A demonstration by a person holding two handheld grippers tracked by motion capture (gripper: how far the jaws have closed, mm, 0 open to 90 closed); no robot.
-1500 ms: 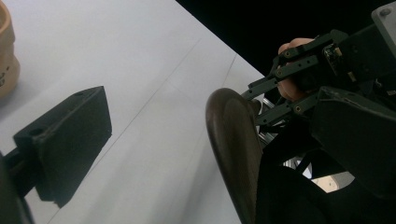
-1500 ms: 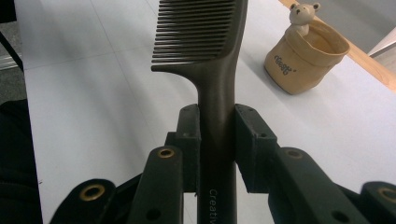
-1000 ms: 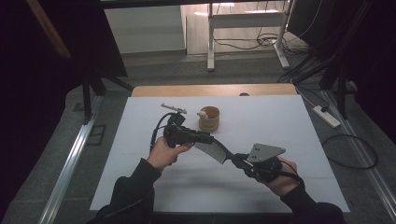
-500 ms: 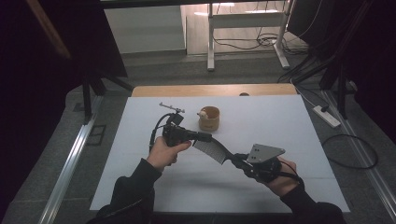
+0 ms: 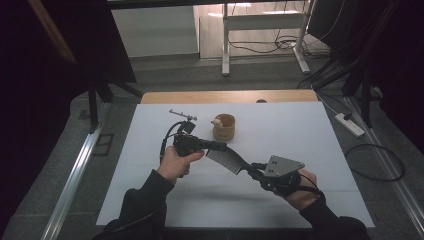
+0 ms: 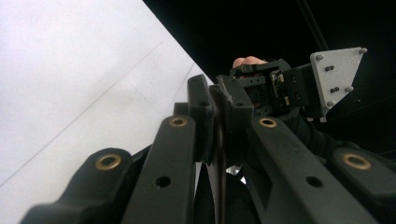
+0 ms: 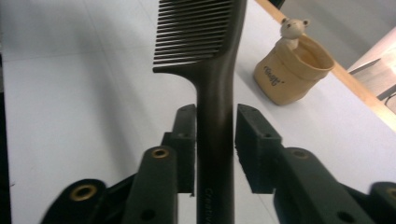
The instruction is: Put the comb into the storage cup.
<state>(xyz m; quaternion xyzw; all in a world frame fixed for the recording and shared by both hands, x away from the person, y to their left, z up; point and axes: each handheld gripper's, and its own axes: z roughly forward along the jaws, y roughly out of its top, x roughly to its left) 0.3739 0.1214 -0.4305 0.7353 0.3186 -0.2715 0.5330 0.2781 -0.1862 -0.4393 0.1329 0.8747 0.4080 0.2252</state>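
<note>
Jaws of the left gripper (image 5: 216, 146) are clamped flat on the toothed end of a dark plastic comb with a long handle (image 5: 231, 160); the left gripper view shows the comb edge-on, pinched between the two black pads (image 6: 201, 108). Those jaws have just been closing, with the comb between them. The right gripper (image 5: 256, 170) has the comb's handle running between its jaws, and in the right gripper view a slim gap shows on each side of the handle (image 7: 215, 140), so the pads do not press it; these jaws have just been opening. The comb hangs in the air above the white table top (image 5: 300, 130), bridging the two grippers near the person's side. A small tan fabric pot with a bear figure on its rim (image 5: 223, 127) stands further back on the table, apart from the comb. Beyond the table's wooden far edge lie a grey floor, a white desk frame and loose cables. Compared with a second ago, both hands, the comb and the pot sit in the same places.
</note>
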